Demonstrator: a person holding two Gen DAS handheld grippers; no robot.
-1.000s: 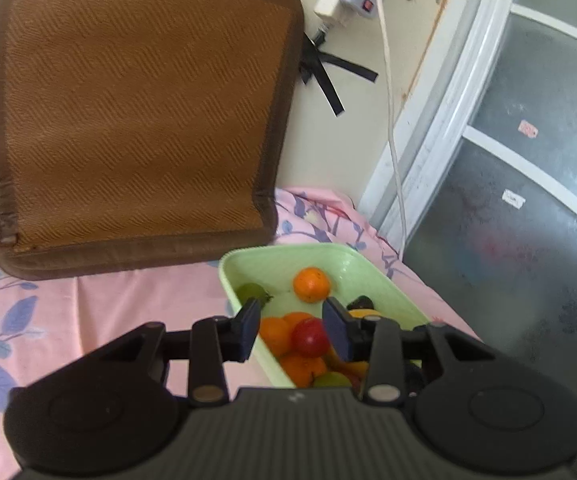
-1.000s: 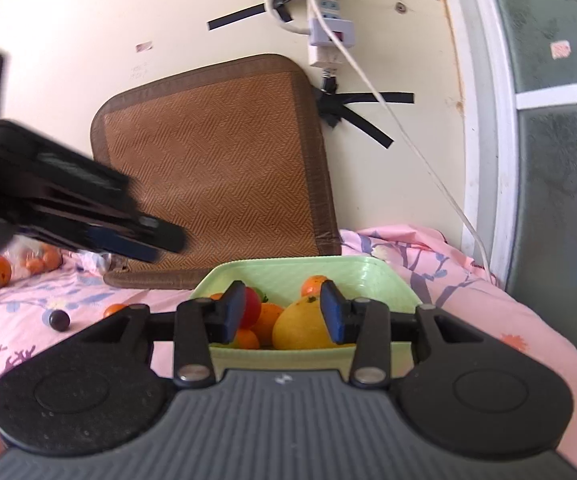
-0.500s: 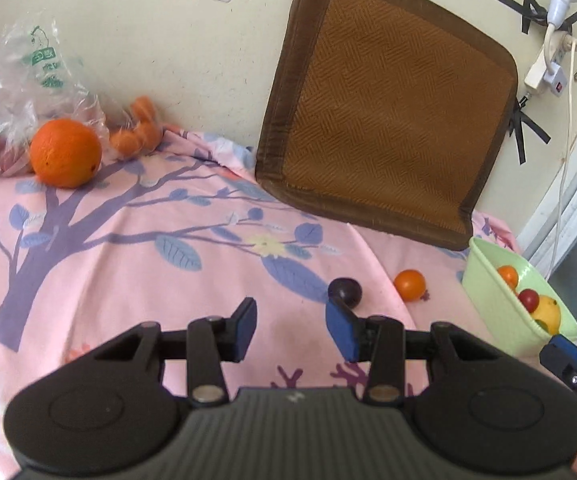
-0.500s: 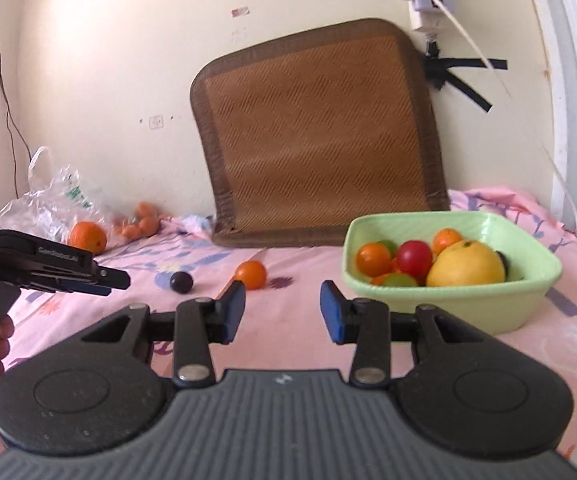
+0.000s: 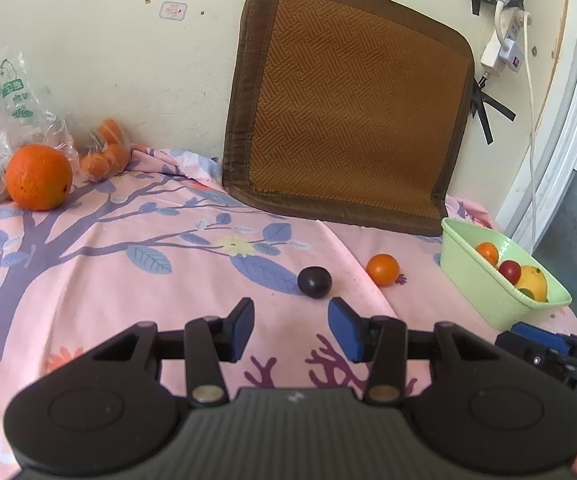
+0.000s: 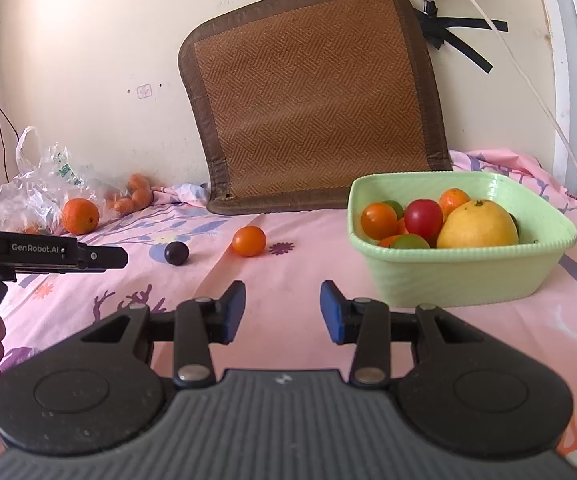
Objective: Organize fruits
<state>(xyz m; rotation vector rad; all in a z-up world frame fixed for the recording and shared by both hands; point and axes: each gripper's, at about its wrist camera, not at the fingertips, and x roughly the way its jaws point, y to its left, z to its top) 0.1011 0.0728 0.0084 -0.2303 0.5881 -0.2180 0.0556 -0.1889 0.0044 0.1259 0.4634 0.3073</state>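
Note:
A light green basket (image 6: 464,276) holds several fruits: a big yellow one (image 6: 476,225), a red one and small orange ones. It also shows in the left wrist view (image 5: 484,276). A dark plum (image 5: 314,282) and a small orange fruit (image 5: 383,269) lie loose on the pink cloth, also in the right wrist view as the plum (image 6: 176,253) and the orange fruit (image 6: 249,241). A big orange (image 5: 38,177) lies far left. My left gripper (image 5: 291,329) is open and empty just short of the plum. My right gripper (image 6: 282,312) is open and empty, left of the basket.
A brown woven cushion (image 5: 348,108) leans on the wall. A plastic bag (image 6: 36,196) with small oranges lies at the far left by the wall. A power strip and cable (image 5: 506,46) hang at the right. The left gripper's body (image 6: 48,256) crosses the right view.
Both grippers have pulled back from over the basket. The left one swung left and now faces the plum; the right one backed off and lowered toward the cloth.

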